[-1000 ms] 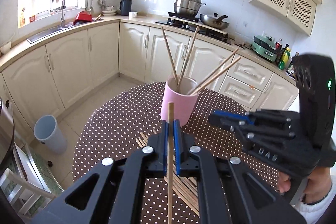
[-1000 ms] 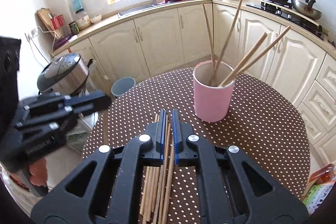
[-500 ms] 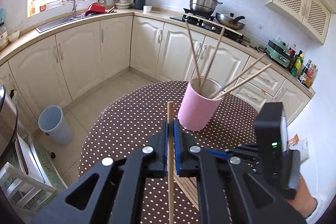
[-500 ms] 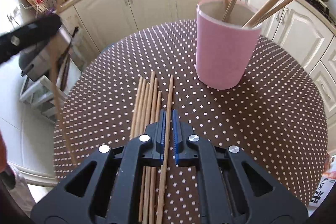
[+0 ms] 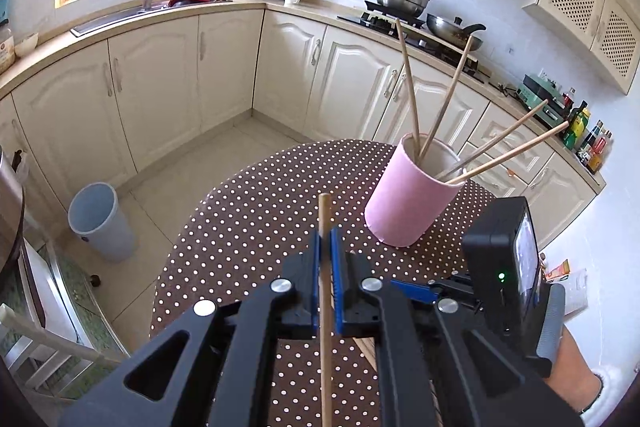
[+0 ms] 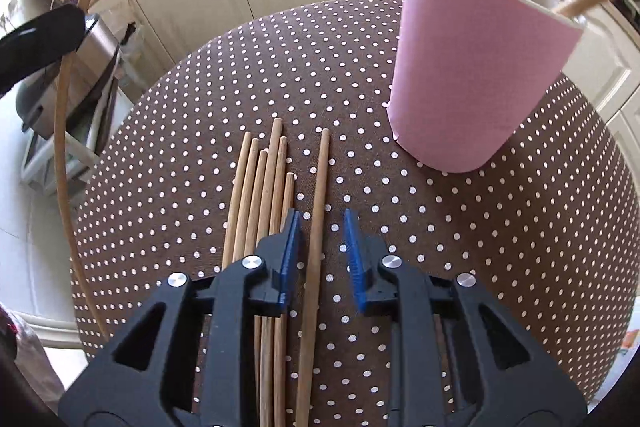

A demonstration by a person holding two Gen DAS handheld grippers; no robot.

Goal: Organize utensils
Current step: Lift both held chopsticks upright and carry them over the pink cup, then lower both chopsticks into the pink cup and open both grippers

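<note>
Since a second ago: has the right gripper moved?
Yes. The right gripper has dropped toward the loose chopsticks, nearer the pink cup; its jaws have just been opening around one chopstick.

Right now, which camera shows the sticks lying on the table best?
The right wrist view: the sticks lie spread out right below the claw. The left wrist view shows only a sliver of them behind its own claw.

Right claw (image 6: 320, 233) just opening, straddling chopstick (image 6: 318, 211)

On the table (image 6: 520, 267), a chopstick bundle (image 6: 260, 195) is lying at six o'clock, one chopstick (image 6: 318, 195) just right of it, the cup (image 6: 472, 67) standing at two o'clock with four chopsticks (image 5: 408, 83) leaning inside.
</note>
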